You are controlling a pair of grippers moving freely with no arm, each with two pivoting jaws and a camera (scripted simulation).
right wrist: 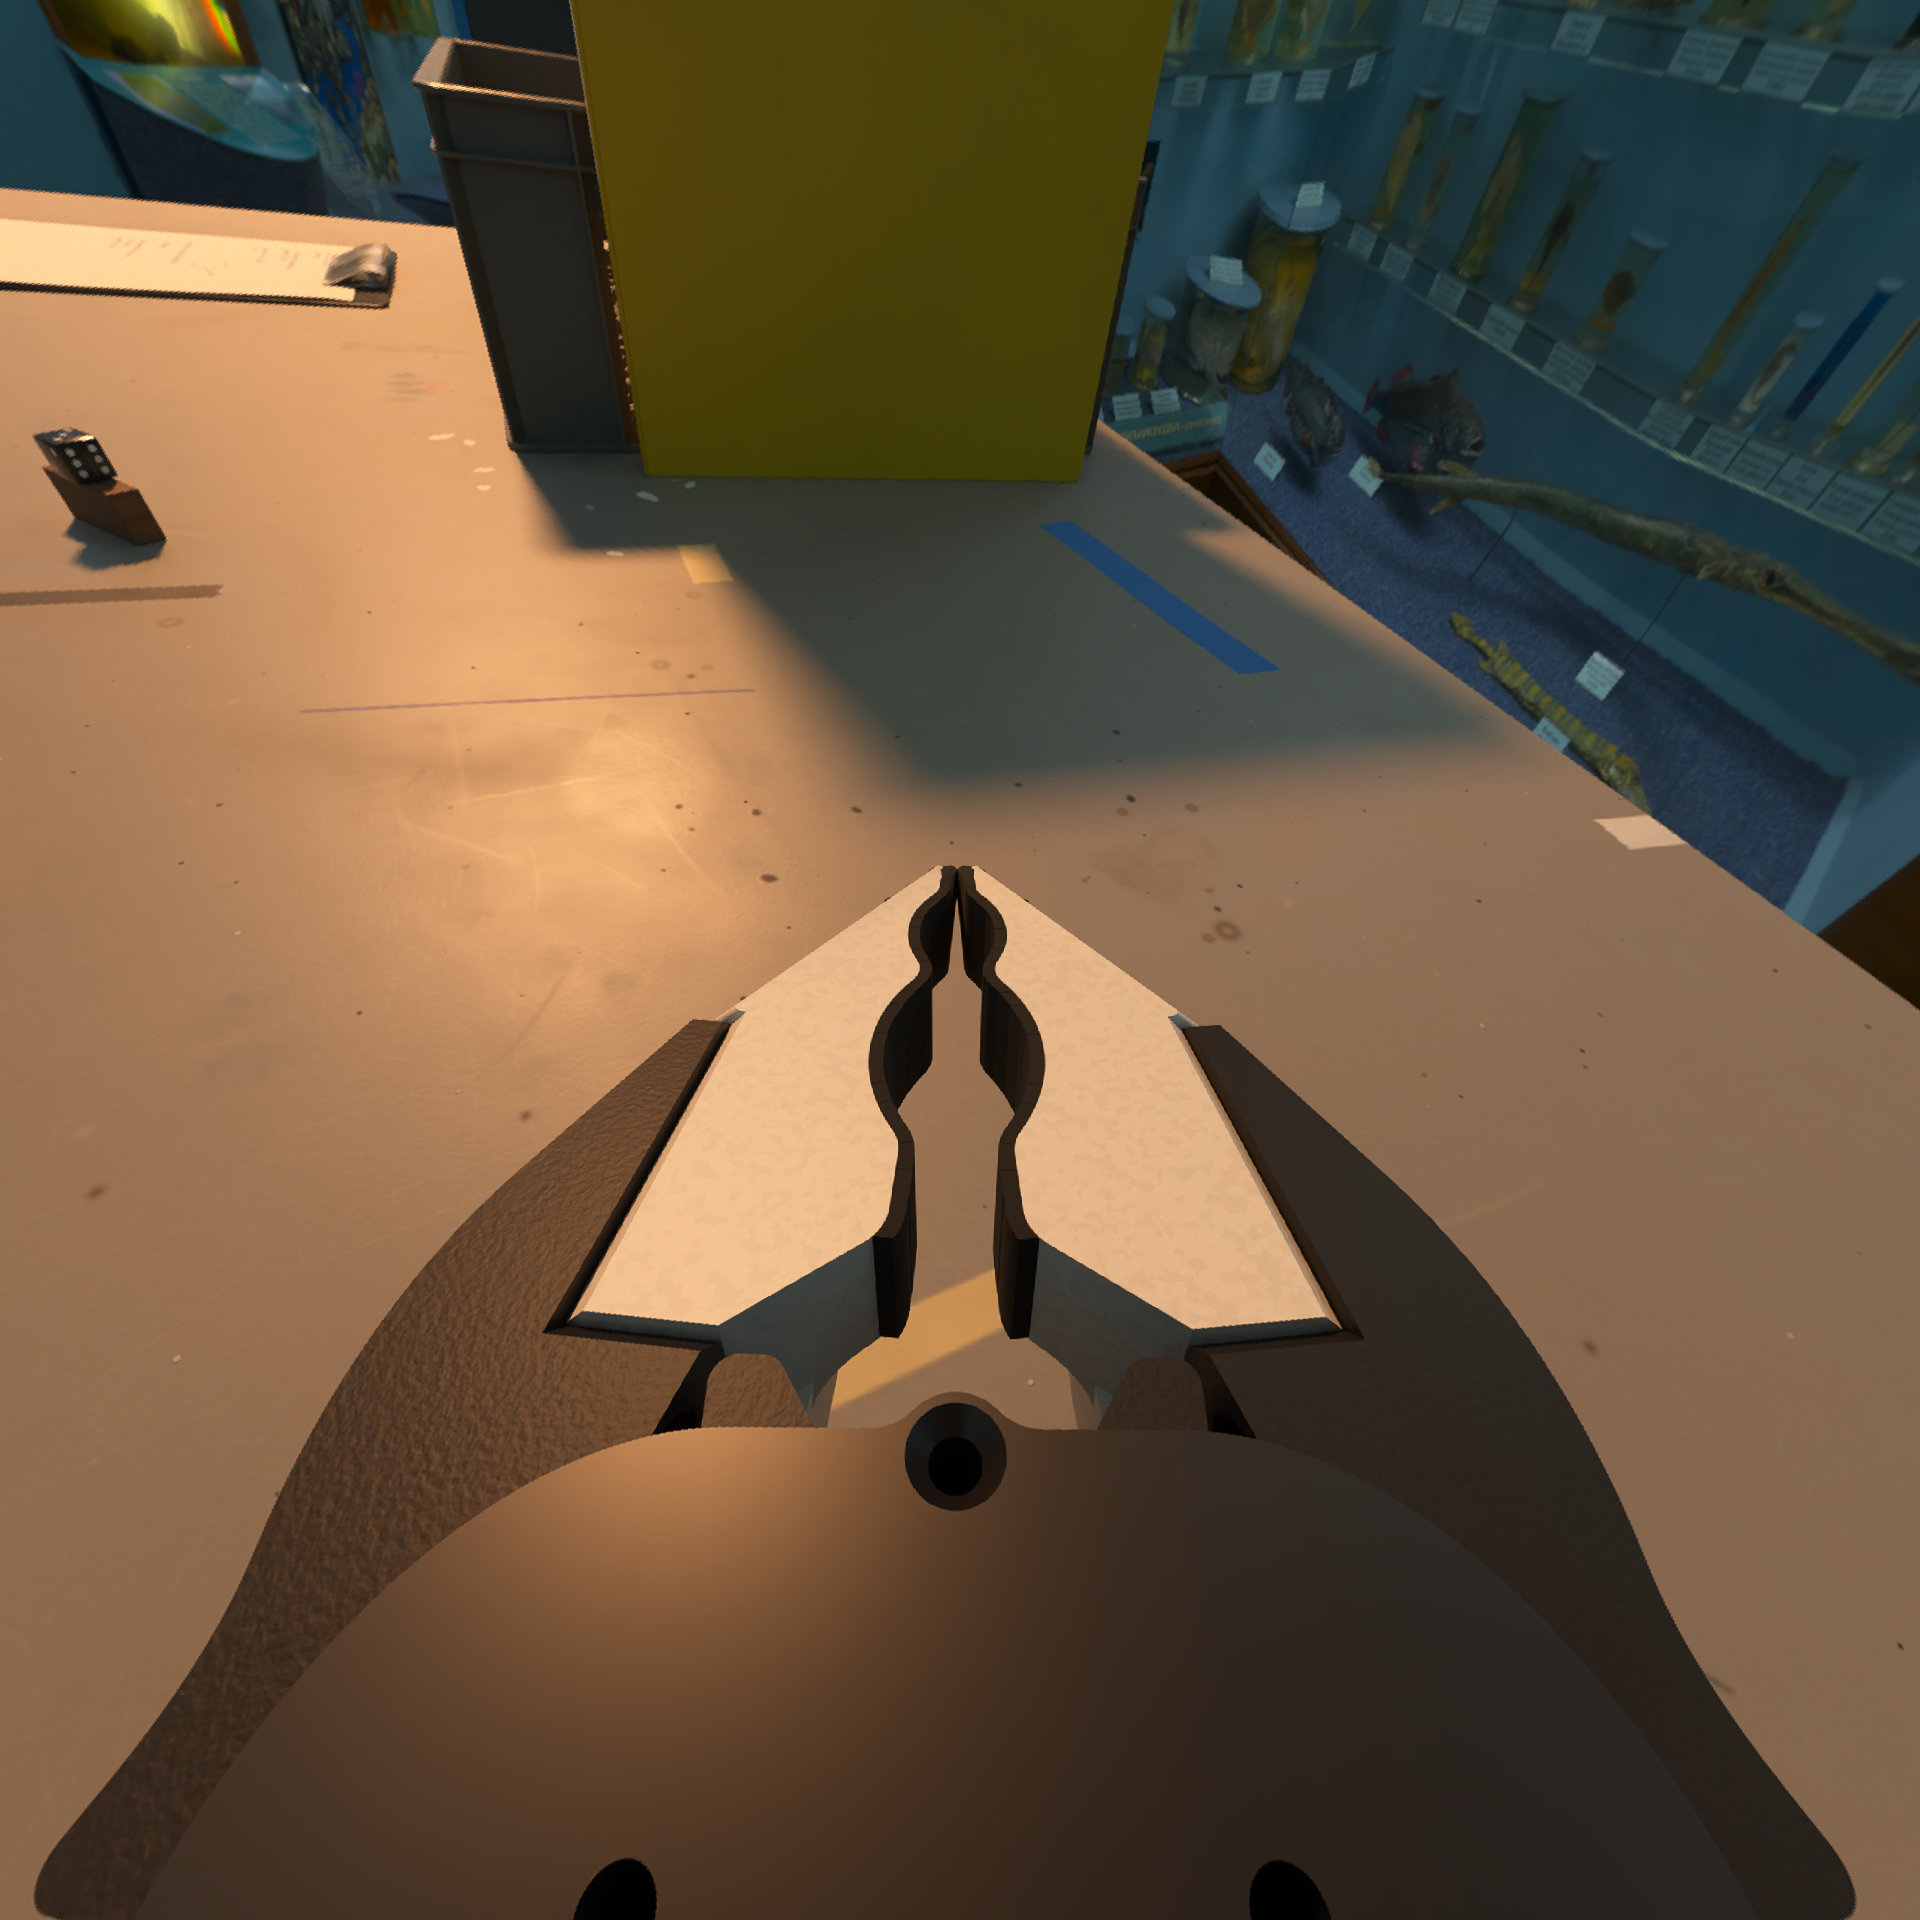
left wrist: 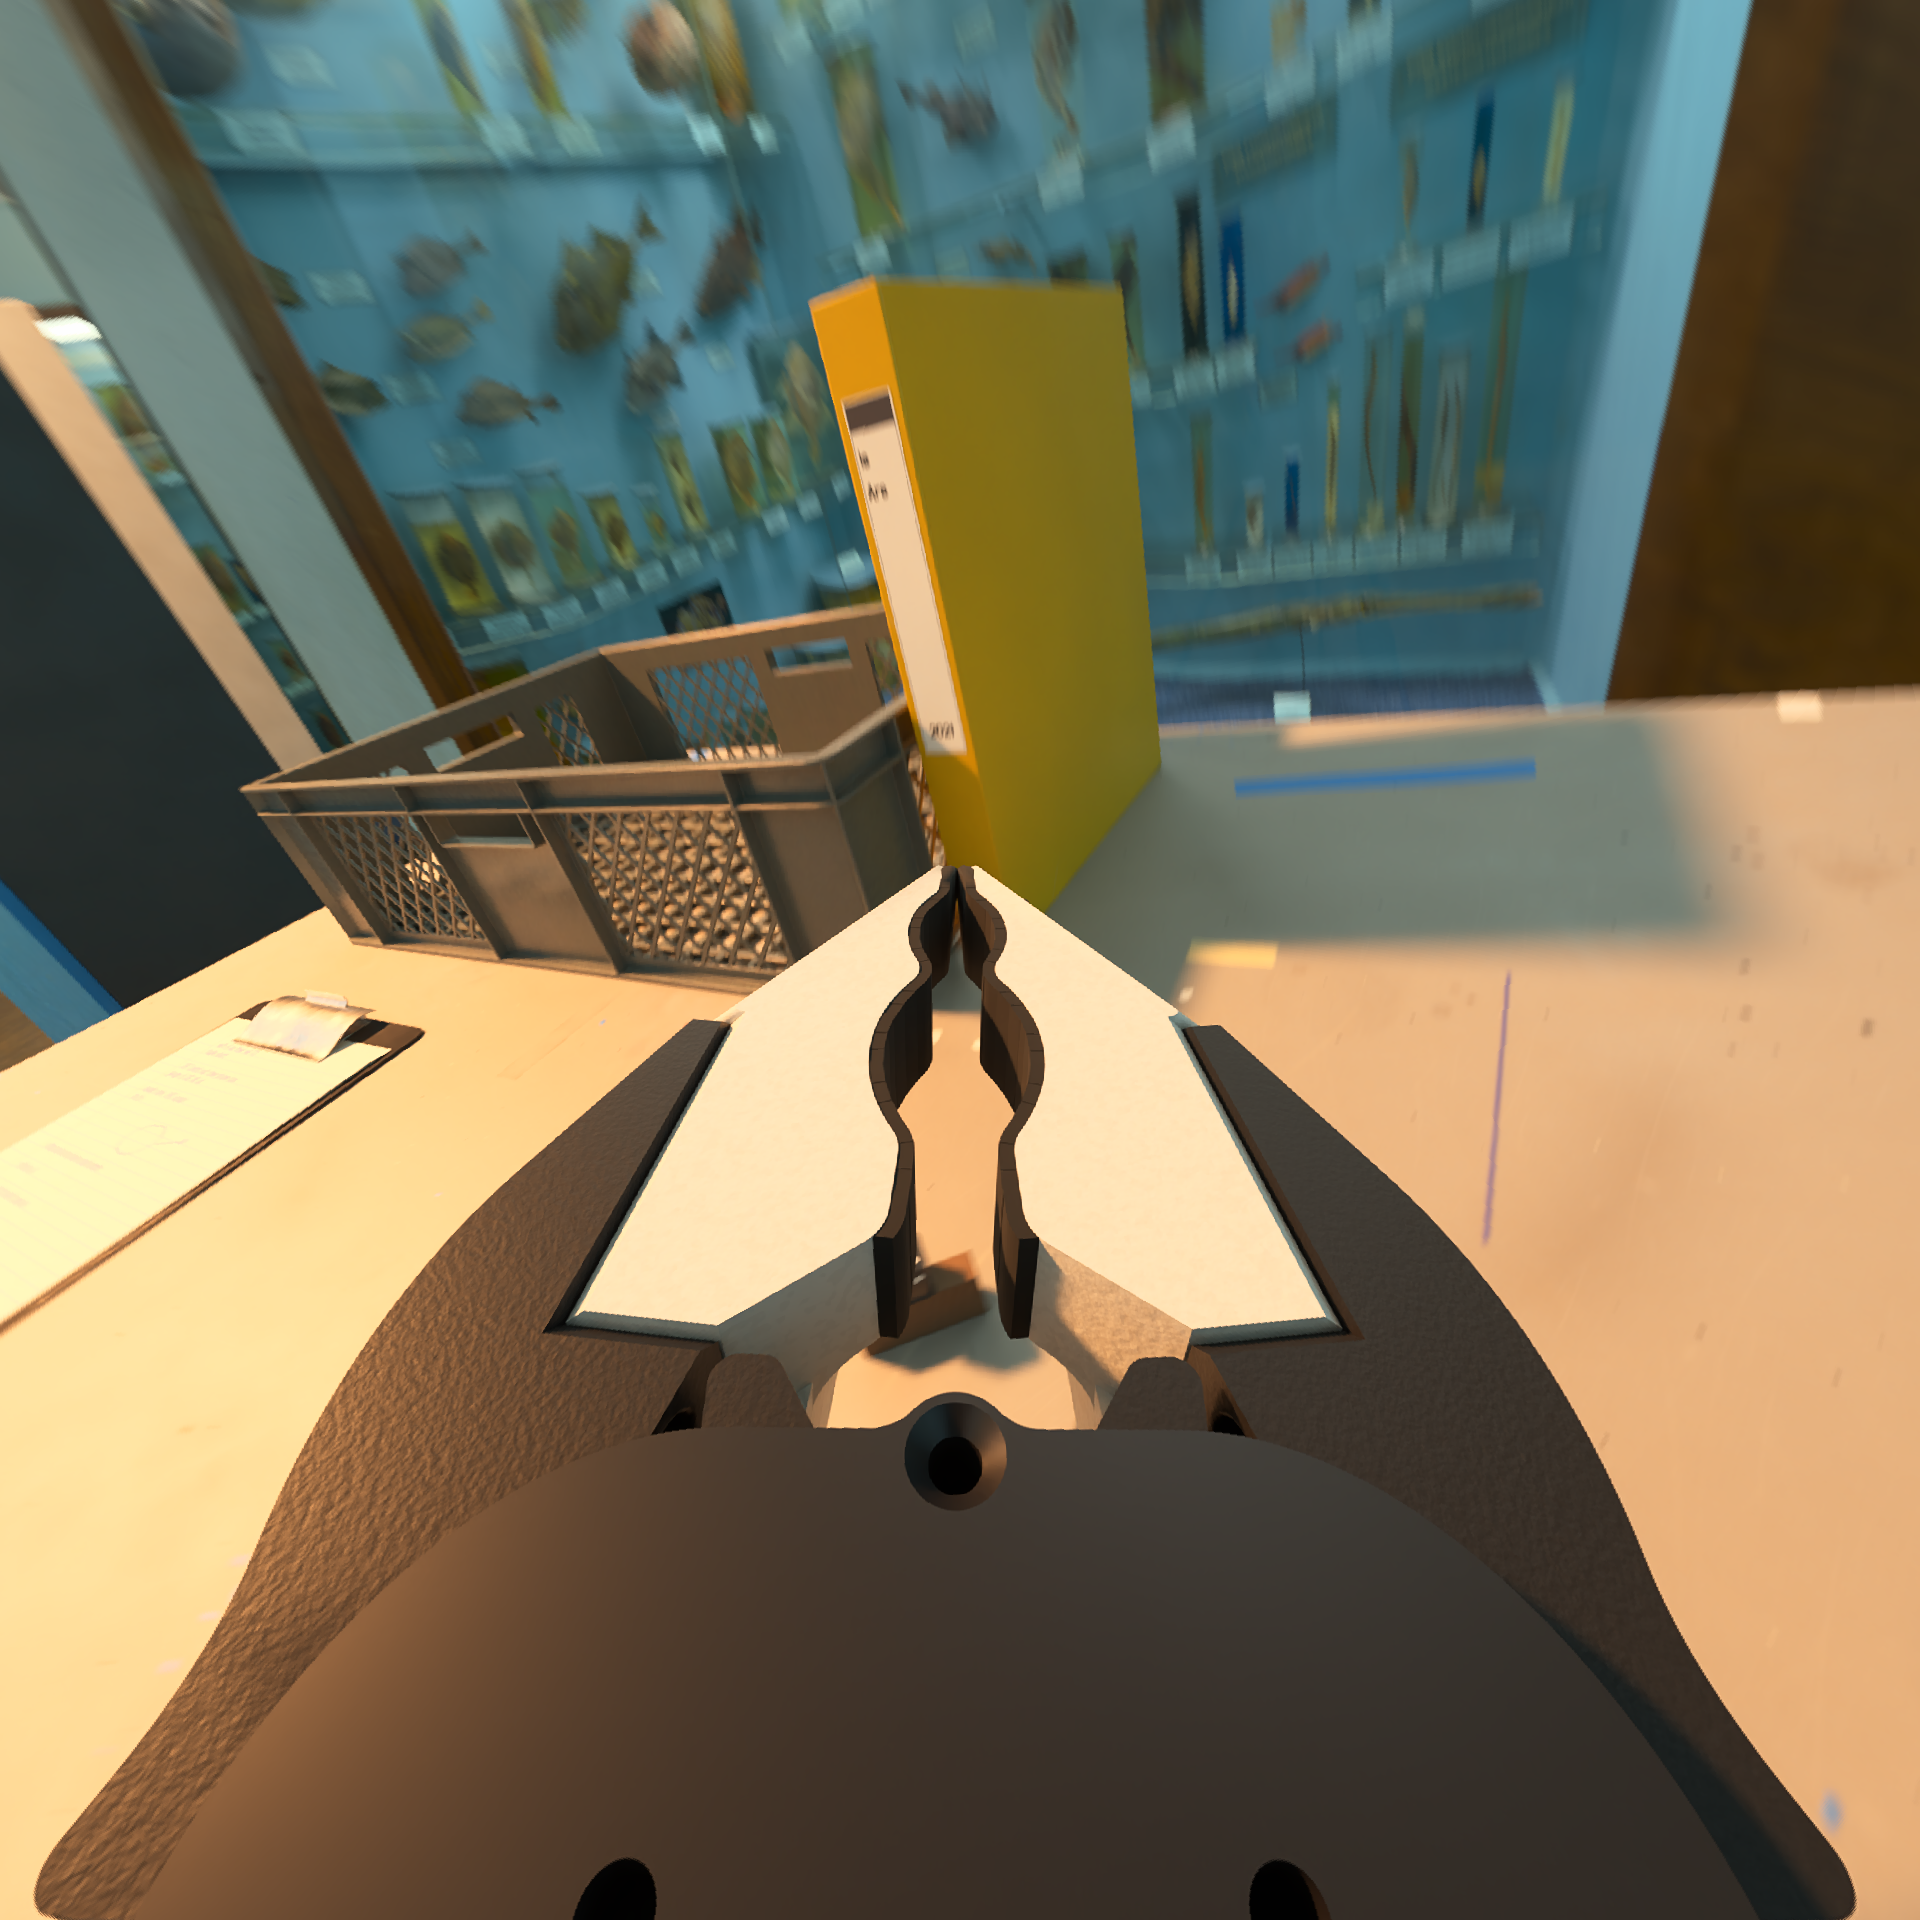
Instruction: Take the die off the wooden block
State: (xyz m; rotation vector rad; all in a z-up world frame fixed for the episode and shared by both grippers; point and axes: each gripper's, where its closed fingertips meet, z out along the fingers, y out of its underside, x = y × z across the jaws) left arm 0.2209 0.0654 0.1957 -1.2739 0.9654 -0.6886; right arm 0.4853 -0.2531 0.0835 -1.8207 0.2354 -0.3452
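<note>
A black die with white pips point(right wrist: 75, 454) sits tilted on top of a small brown wooden block point(right wrist: 109, 511) on the table, at the far left of the right wrist view. My right gripper point(right wrist: 956, 873) is shut and empty, well to the right of the die and block, over bare table. My left gripper point(left wrist: 956, 873) is shut and empty. Through the gap at the base of its fingers a bit of the wooden block point(left wrist: 948, 1297) shows below; the die is hidden there.
A yellow binder point(left wrist: 997, 582) stands upright at the back, beside a grey slotted crate point(left wrist: 582, 821); both also show in the right wrist view point(right wrist: 873, 239) point(right wrist: 520, 260). A clipboard with paper point(left wrist: 156, 1132) lies at the left. Blue tape point(right wrist: 1158, 597) marks the table near its right edge point(right wrist: 1558, 758).
</note>
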